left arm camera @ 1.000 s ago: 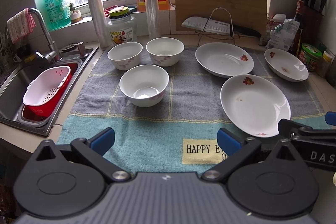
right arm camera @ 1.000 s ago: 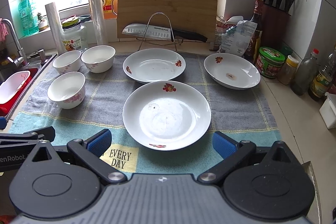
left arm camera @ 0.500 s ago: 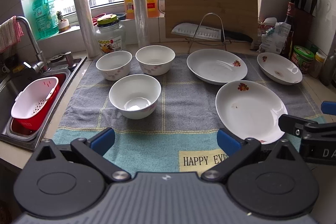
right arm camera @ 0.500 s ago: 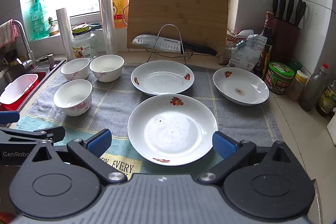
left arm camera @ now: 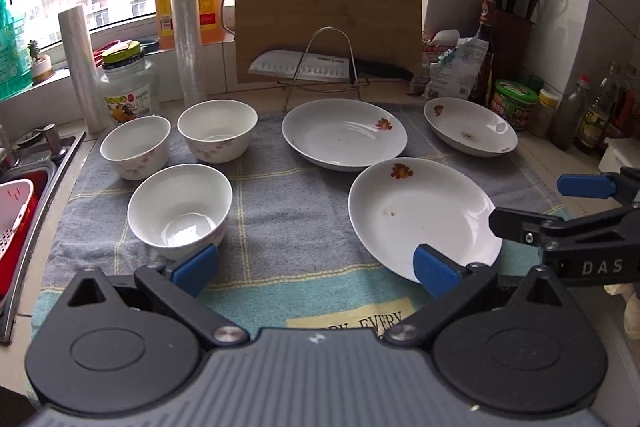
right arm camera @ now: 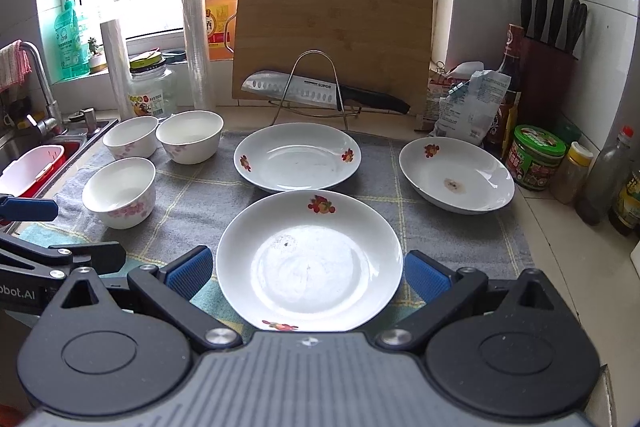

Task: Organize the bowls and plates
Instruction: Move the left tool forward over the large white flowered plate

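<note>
Three white floral bowls stand on the left of a grey-and-teal towel (left arm camera: pixel 292 219): a near bowl (left arm camera: pixel 180 211) (right arm camera: pixel 120 193) and two behind it (left arm camera: pixel 135 147) (left arm camera: pixel 218 131). Three white plates with red flowers lie to the right: a near plate (left arm camera: pixel 424 215) (right arm camera: pixel 320 227), a middle plate (left arm camera: pixel 344 133) (right arm camera: pixel 298 157) and a far-right plate (left arm camera: pixel 470 127) (right arm camera: pixel 456 175). My left gripper (left arm camera: pixel 316 267) is open, low over the towel's front, its left pad just before the near bowl. My right gripper (right arm camera: pixel 307 271) (left arm camera: pixel 532 205) is open, with its fingers on either side of the near plate's front half.
A sink (left arm camera: pixel 24 187) holding a red-and-white colander lies left of the towel. Behind the dishes are a wooden cutting board (right arm camera: pixel 332 39), a knife on a wire rack (right arm camera: pixel 316 91), plastic rolls, a jar and oil bottles. Condiment jars, bottles and a knife block (right arm camera: pixel 548 75) crowd the right.
Both grippers have moved forward toward the dishes. The left view has swung to the right. The near plate now sits between the right gripper's open fingers. No dish has moved.
</note>
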Tool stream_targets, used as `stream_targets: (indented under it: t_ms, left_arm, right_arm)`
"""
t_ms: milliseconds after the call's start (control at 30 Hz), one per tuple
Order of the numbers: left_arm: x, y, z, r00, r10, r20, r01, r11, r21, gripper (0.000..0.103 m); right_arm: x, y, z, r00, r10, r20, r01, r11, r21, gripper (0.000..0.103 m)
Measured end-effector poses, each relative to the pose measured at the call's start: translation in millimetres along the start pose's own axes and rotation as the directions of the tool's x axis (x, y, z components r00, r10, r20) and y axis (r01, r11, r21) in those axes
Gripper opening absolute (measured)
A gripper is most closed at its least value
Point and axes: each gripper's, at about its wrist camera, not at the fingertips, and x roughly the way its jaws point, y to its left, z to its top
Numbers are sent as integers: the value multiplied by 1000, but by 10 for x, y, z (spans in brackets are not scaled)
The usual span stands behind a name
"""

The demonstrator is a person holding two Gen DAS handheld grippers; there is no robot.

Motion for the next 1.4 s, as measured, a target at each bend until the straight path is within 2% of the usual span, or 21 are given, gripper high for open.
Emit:
stream_targets:
  t_ms: [100, 367, 600, 733, 1033, 1200, 1400]
  left_arm:
    - [160, -27, 52, 1000, -5, -16, 6, 998, 64, 102]
    - [532, 38, 268, 990, -140, -26, 142, 980, 137, 102]
    - [855, 69, 410, 969, -241, -54, 247, 955, 167, 102]
    - [1009, 76, 423, 955, -283, -83, 293, 944, 154, 102]
    - [1156, 18, 394, 955, -275, -114, 290, 945, 151, 102]
    - [1198, -66, 370, 962, -246, -119, 261, 956, 133, 102]
    - [1215, -265, 371, 975, -181, -132, 194, 976, 101, 102]
  right_arm:
    - [113, -64, 19, 1000, 7, -18, -7, 1000, 10, 103]
    - [337, -160, 103, 998, -46, -39, 47, 999, 12, 103]
    - [432, -178, 119, 990, -127, -58, 128, 992, 17, 103]
    - [447, -174, 67, 988, -140, -59, 141, 990, 10, 103]
    - [504, -223, 3, 993, -92, -68, 90, 995, -34, 103]
    - [570, -318, -45, 997, -3, -81, -4, 996, -84, 103]
    - [639, -537, -83, 990, 110, -92, -122, 984, -133, 103]
